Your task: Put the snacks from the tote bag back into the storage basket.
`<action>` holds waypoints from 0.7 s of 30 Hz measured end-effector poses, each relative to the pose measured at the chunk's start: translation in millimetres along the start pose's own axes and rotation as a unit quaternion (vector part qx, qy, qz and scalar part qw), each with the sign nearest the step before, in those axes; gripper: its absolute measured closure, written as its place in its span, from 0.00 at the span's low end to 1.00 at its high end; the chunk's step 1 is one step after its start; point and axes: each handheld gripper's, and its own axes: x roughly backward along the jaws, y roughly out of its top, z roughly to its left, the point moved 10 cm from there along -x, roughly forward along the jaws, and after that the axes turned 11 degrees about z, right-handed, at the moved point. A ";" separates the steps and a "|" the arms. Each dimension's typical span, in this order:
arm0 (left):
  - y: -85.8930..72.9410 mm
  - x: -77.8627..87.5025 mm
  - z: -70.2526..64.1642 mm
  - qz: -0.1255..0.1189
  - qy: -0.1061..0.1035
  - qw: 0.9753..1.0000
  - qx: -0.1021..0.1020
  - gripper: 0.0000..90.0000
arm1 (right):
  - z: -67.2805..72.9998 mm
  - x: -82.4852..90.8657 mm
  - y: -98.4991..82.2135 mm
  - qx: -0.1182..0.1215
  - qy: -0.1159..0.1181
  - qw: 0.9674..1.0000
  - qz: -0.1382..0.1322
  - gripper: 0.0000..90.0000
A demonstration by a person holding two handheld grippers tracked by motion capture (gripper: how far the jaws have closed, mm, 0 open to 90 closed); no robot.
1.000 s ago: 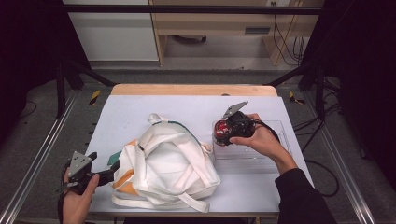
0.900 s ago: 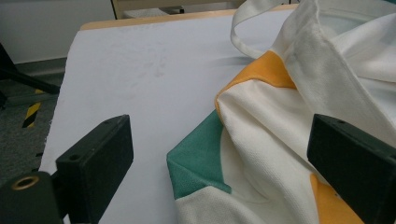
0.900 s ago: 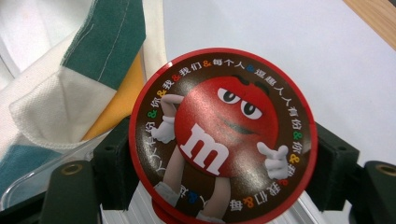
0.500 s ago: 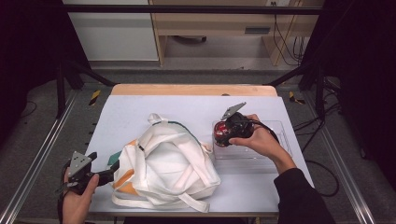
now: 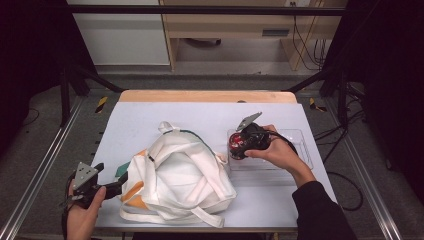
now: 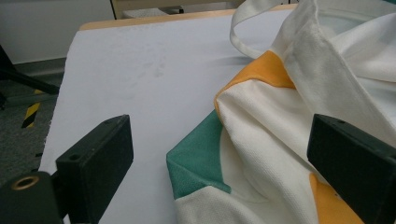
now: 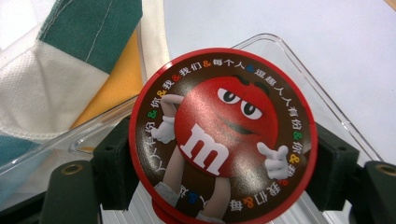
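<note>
Glossy round red plastic candy tin (image 7: 223, 140) between right gripper (image 7: 224, 172) jaws, clear smooth plastic tray (image 7: 322, 98) beneath, matt woven white-green-orange cloth bag (image 6: 280, 140) beside left gripper (image 6: 219, 163)

The round candy tin (image 7: 223, 135) is cut off at the bottom edge, its lid hiding both tongs' pads

The white bag (image 5: 175, 180) blocks the table (image 5: 200, 112) centre, the clear tray (image 5: 295, 160) sits at three o'clock, twelve o'clock lies open.

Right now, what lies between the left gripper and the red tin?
In the high view, the white bag lies between the left gripper and the red tin.
</note>
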 end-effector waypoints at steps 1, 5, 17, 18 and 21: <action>-0.1 -0.1 -0.2 0.001 0.000 1.000 -0.001 0.08 | 0.0 -0.4 -0.1 -0.001 0.000 1.000 0.000 0.29; 0.0 -0.1 -0.8 0.001 0.000 1.000 -0.002 0.08 | 0.0 -2.3 -1.4 -0.001 0.003 1.000 0.003 0.29; -0.1 0.0 -0.9 0.001 -0.002 1.000 -0.002 0.08 | 0.2 -8.4 -3.8 0.000 0.004 1.000 0.009 0.29; -0.2 0.0 -0.8 0.002 -0.001 1.000 -0.003 0.08 | 0.0 -8.5 -3.9 0.001 0.004 1.000 0.009 0.29; -0.8 -0.3 -1.4 0.004 -0.003 1.000 -0.002 0.08 | 0.2 -8.5 -4.4 0.000 0.005 1.000 0.010 0.29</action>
